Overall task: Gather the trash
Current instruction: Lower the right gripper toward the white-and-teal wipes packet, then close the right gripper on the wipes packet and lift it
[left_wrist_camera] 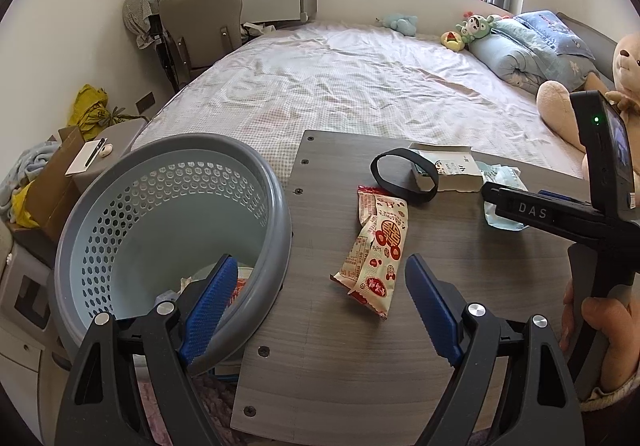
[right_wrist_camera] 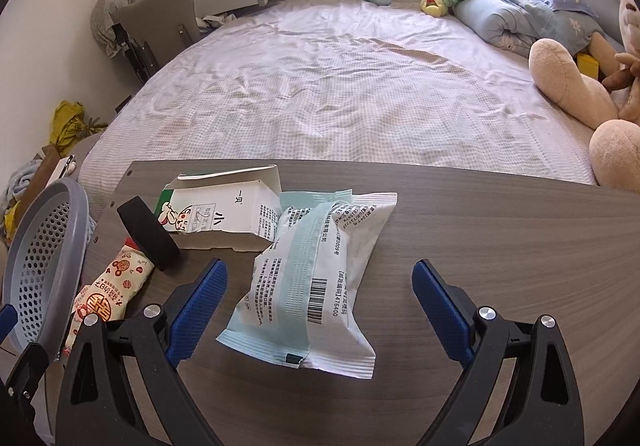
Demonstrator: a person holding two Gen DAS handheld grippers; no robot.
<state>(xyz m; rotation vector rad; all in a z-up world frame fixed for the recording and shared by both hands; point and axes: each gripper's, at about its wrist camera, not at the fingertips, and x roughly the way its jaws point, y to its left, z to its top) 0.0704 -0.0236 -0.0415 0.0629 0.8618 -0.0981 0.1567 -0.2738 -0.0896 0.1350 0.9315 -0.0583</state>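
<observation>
A red-and-white snack wrapper (left_wrist_camera: 376, 250) lies on the wooden table (left_wrist_camera: 360, 366), just ahead of my open left gripper (left_wrist_camera: 320, 302). The grey-rimmed perforated basket (left_wrist_camera: 172, 230) stands off the table's left edge with some scraps at its bottom. Its rim runs right beside the left finger. My right gripper (right_wrist_camera: 320, 306) is open around a white-and-teal printed packet (right_wrist_camera: 316, 278), not touching it. Beyond it lie an open white carton (right_wrist_camera: 224, 213) and a black band (right_wrist_camera: 148, 234). The wrapper (right_wrist_camera: 108, 286) and basket (right_wrist_camera: 44, 266) also show at the left of the right wrist view.
A wide bed (right_wrist_camera: 340, 85) with a checked sheet lies beyond the table, with plush toys (right_wrist_camera: 568, 85) and pillows on the right. A grey chair (left_wrist_camera: 200, 25), boxes and clutter stand left of the bed. A person's hand (left_wrist_camera: 592, 326) holds the right tool's handle.
</observation>
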